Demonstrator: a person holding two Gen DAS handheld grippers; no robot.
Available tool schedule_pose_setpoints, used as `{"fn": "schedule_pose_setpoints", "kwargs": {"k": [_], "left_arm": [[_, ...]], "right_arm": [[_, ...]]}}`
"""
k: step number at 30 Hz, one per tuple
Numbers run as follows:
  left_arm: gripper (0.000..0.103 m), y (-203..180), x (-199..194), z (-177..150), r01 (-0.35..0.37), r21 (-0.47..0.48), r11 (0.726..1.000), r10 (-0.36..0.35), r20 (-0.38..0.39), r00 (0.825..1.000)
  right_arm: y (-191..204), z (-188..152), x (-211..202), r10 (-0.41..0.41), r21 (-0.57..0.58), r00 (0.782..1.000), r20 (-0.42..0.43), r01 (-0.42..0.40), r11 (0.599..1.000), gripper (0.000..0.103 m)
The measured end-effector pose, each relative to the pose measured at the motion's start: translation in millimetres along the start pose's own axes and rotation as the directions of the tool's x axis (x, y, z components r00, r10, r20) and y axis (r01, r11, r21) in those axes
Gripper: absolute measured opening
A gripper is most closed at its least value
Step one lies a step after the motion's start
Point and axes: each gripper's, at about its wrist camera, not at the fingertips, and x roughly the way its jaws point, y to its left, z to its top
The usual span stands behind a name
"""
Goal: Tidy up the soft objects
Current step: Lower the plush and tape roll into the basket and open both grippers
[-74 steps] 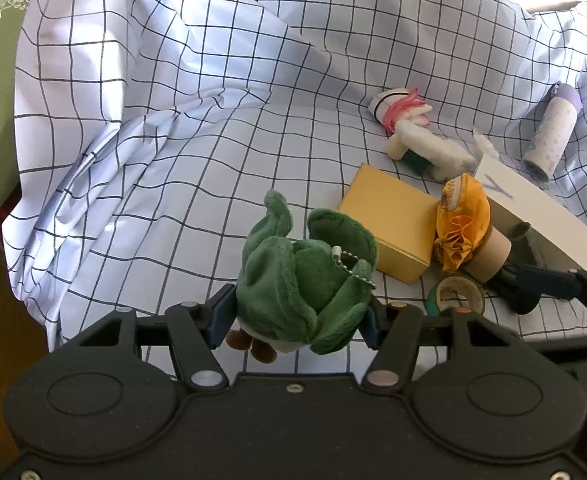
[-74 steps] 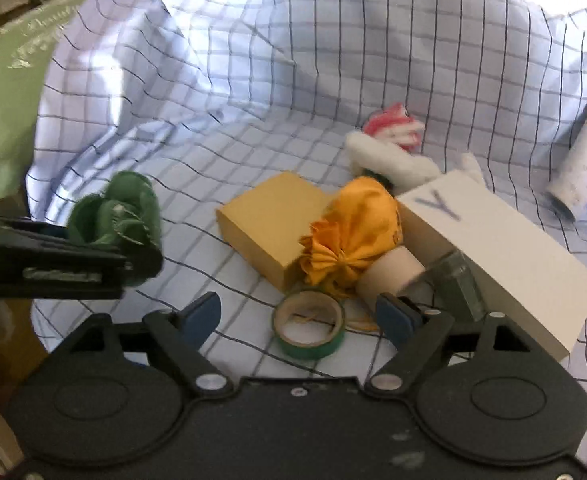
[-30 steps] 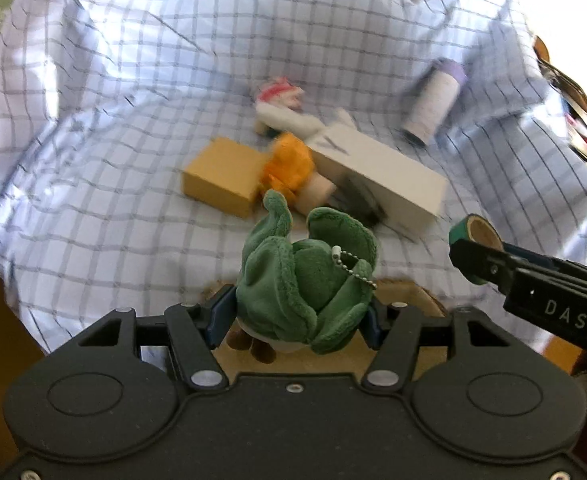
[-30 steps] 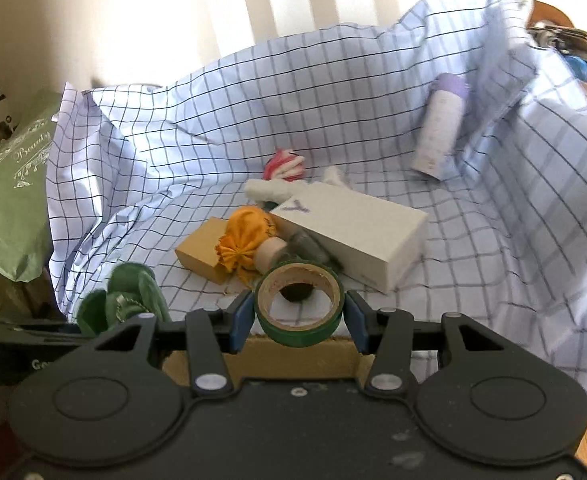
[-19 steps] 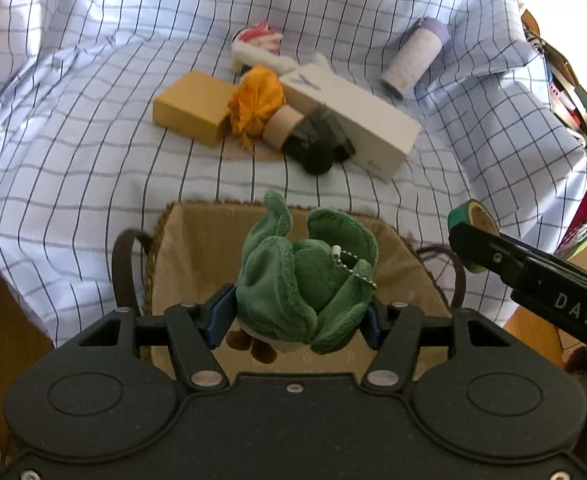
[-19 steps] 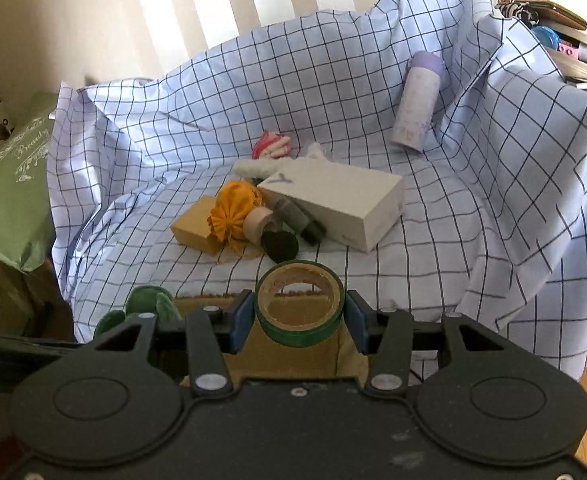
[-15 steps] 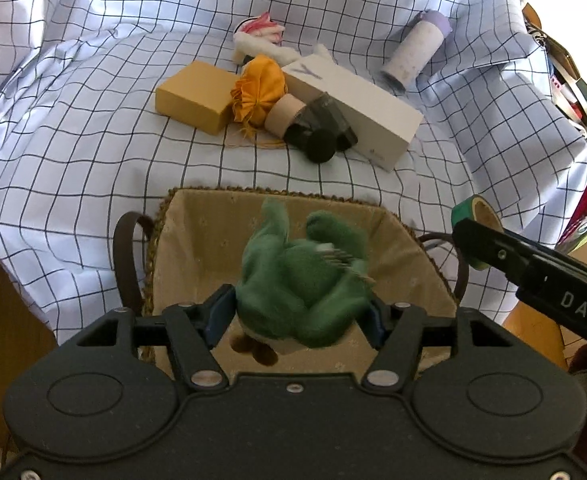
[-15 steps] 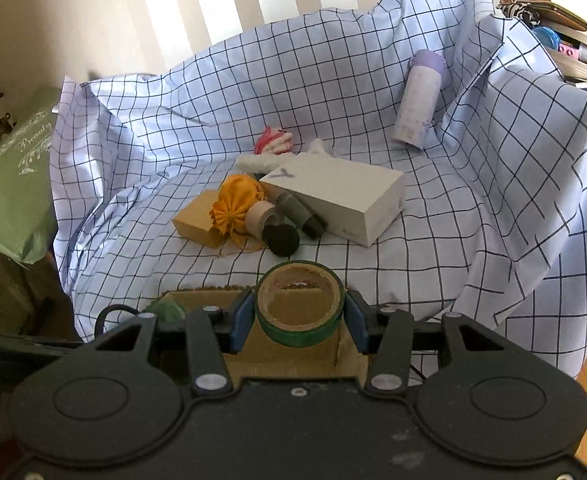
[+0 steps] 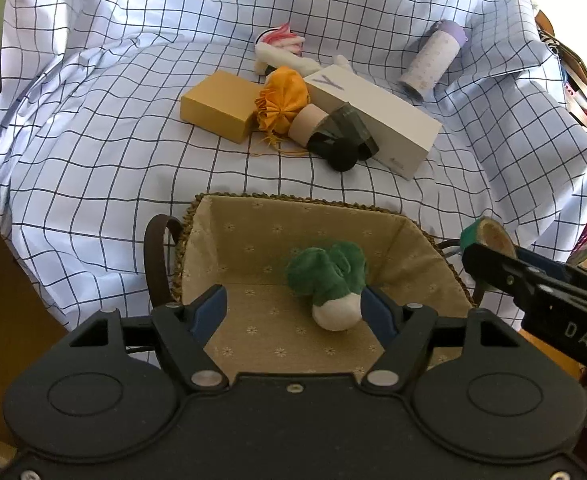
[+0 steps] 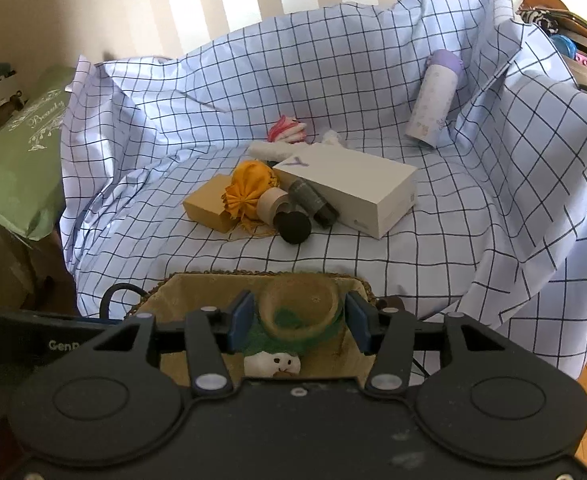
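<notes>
A green plush toy [image 9: 327, 276] with a white face lies inside the lined wicker basket [image 9: 293, 200], below the right finger of my left gripper [image 9: 297, 312]. That gripper's jaws are opening and no longer touch the toy. My right gripper [image 10: 299, 320] hangs over the same basket [image 10: 165, 284], also opening. A green tape roll [image 10: 301, 310] sits blurred between its pads, with thin gaps on both sides. Under it shows the plush [image 10: 273, 362]. The left wrist view shows the roll [image 9: 489, 236] at the right gripper's tips.
On the checked sheet [image 9: 93, 140] beyond the basket lie a yellow box [image 9: 217, 106], an orange pouch [image 9: 283, 98], a brown roll [image 9: 307, 124], a dark roll [image 9: 345, 136], a white box [image 9: 377, 120], a pink-white plush [image 9: 281, 46] and a purple-capped bottle [image 9: 433, 58]. A green bag [image 10: 17, 160] stands left.
Both grippers came from the sheet to above the basket. The left jaws spread and the green plush dropped onto the basket floor. The right jaws widened and the tape roll went blurred, slipping lower.
</notes>
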Motion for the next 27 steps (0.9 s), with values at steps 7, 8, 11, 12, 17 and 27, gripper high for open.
{"fn": "schedule_pose_setpoints", "kwargs": {"k": [7,8,11,12,17,27], "left_arm": [[0.069,-0.6,1.2,1.0,-0.004,-0.002,1.000,0.004,-0.001,1.000],[0.069,-0.9,1.7,1.0,-0.004,-0.002,1.000,0.004,-0.002,1.000],[0.069,-0.4,3.0,1.1,-0.005,-0.001,1.000,0.005,-0.007,1.000],[0.069,-0.7,3.6,0.8,-0.005,-0.001,1.000,0.005,-0.010,1.000],[0.069,-1.8,6.3,0.9,-0.010,0.002,1.000,0.010,-0.019,1.000],[0.069,0.1,12.4,2.2,-0.016,0.007,1.000,0.016,-0.037,0.999]], "right_arm": [[-0.1,3.2,1.8,0.000,-0.001,1.000,0.007,0.000,1.000,0.059],[-0.4,3.4,2.5,-0.002,0.001,1.000,0.004,0.001,1.000,0.059],[-1.6,2.9,5.0,-0.002,0.006,1.000,-0.006,0.002,1.000,0.060],[-1.8,2.6,5.8,-0.003,0.008,1.000,-0.009,0.003,1.000,0.060],[-3.0,2.0,10.2,-0.006,0.017,1.000,-0.027,0.007,1.000,0.062],[-6.9,1.4,21.7,-0.011,0.037,0.998,-0.067,0.013,0.999,0.064]]}}
